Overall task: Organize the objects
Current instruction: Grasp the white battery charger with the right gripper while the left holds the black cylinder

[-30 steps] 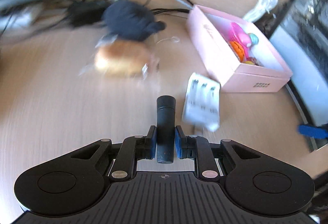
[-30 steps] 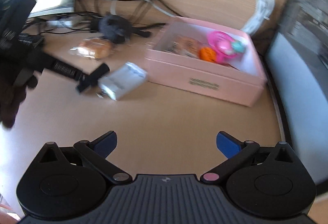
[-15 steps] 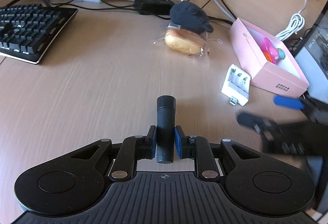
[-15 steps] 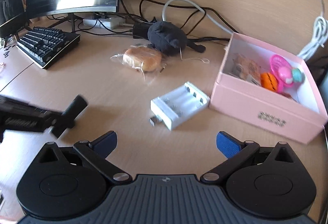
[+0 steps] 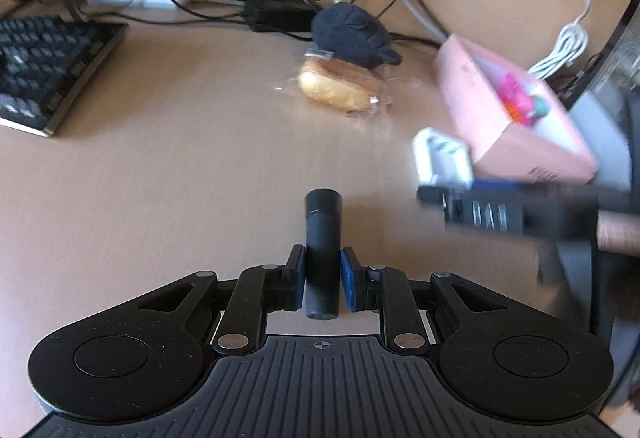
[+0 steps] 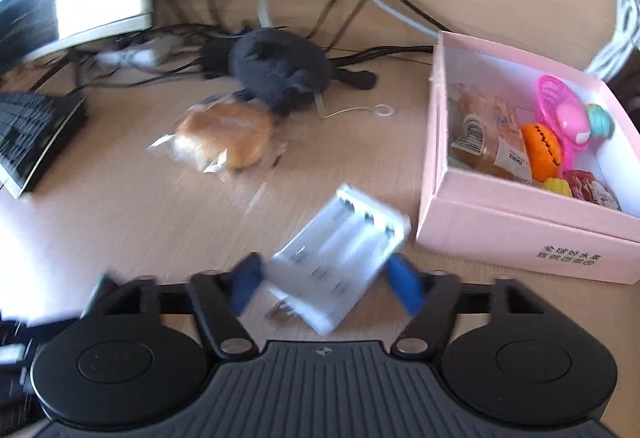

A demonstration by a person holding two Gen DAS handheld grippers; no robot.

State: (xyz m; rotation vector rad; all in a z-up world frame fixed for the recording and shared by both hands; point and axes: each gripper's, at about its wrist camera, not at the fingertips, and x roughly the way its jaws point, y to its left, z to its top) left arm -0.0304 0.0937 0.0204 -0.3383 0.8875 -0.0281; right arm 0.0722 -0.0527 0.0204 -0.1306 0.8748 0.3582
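right wrist view: my right claw (image 6: 326, 288) open, astride white battery charger (image 6: 340, 258) on table (image 6: 120, 205), pink box (image 6: 500, 234) right of it. left claw (image 5: 323, 276) clamps black cylinder (image 5: 322, 238). risk: skewed charger twisting out on closing.

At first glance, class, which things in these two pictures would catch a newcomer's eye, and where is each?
The open pink box at the right stands out, with bright toys and packets inside. In front of it the right gripper has its fingers spread on either side of a white battery charger on the desk, whether touching it is too blurred to tell. In the left wrist view, the left gripper is clamped on a black cylinder.
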